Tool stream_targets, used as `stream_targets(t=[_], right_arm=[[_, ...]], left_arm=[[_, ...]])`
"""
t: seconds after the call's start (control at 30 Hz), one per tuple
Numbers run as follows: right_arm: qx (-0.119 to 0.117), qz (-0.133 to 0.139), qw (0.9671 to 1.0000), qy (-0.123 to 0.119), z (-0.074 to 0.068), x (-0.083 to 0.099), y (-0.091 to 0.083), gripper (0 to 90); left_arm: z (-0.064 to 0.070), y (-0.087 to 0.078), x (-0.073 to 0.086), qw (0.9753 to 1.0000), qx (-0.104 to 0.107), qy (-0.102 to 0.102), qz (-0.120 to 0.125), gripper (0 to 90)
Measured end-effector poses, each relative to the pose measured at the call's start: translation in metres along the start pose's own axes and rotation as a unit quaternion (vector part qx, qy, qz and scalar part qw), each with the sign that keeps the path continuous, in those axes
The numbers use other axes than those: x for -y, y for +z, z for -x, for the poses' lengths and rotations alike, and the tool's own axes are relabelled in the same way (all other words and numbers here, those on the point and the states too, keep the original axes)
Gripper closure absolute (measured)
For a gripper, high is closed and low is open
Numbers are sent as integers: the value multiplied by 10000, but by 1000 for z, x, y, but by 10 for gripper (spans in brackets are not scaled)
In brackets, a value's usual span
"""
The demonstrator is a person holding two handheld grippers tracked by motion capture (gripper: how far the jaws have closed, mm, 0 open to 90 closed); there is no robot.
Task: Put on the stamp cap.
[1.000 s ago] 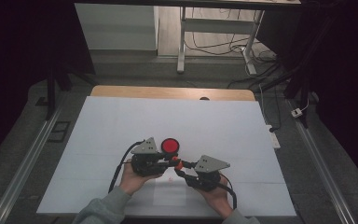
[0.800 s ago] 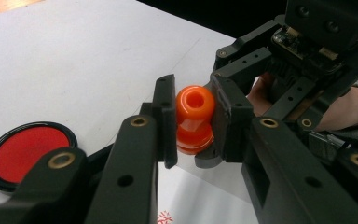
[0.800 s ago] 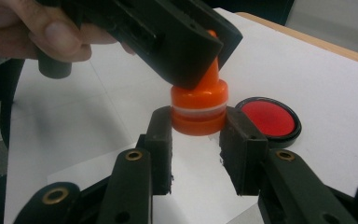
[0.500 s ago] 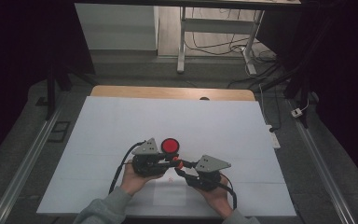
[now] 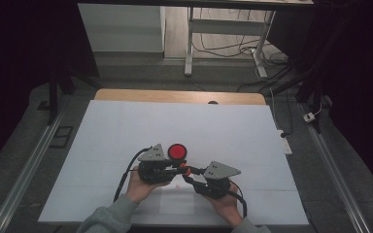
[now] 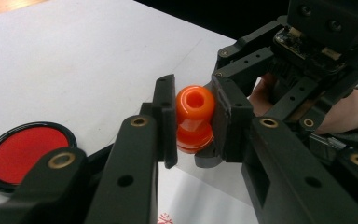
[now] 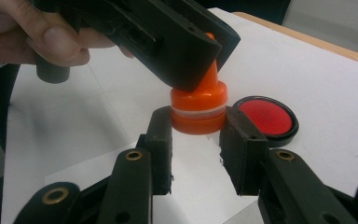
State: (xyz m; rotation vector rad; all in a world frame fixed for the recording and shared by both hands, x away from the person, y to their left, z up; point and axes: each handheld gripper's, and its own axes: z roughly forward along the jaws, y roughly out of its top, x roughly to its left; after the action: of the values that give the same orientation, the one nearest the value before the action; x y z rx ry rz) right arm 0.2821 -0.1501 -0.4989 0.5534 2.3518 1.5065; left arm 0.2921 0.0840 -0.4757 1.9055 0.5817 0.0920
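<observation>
An orange stamp-like piece (image 6: 195,105) with a round knob and a wider ringed base (image 7: 198,114) hangs just above the white sheet between both grippers. My left gripper (image 6: 195,122) is shut on the knob, its jaws pressing both sides. My right gripper (image 7: 198,129) comes from the opposite side and is shut on the base. In the high view the two grippers meet tip to tip at the orange piece (image 5: 184,169), left gripper (image 5: 180,167) and right gripper (image 5: 189,174). A red disc with a black rim (image 5: 177,151) lies flat just beyond them.
A white sheet (image 5: 126,126) covers the table, with a wooden edge (image 5: 175,95) at the far side. A faint red mark (image 5: 177,185) sits on the sheet near the hands. Metal rails (image 5: 24,174) run along both sides; cables lie on the floor beyond.
</observation>
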Motion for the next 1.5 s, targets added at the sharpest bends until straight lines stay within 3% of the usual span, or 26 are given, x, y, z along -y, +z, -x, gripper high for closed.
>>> stream_targets(t=[1.03, 1.5], right_arm=[[141, -7, 9999, -82, -1, 1, -1, 648], [290, -142, 9992, -222, -6, -1, -1, 651]], left_arm=[[-2, 4, 4, 10000, 68, -47, 49, 723], [2, 6, 8, 9999, -29, 115, 113, 726]])
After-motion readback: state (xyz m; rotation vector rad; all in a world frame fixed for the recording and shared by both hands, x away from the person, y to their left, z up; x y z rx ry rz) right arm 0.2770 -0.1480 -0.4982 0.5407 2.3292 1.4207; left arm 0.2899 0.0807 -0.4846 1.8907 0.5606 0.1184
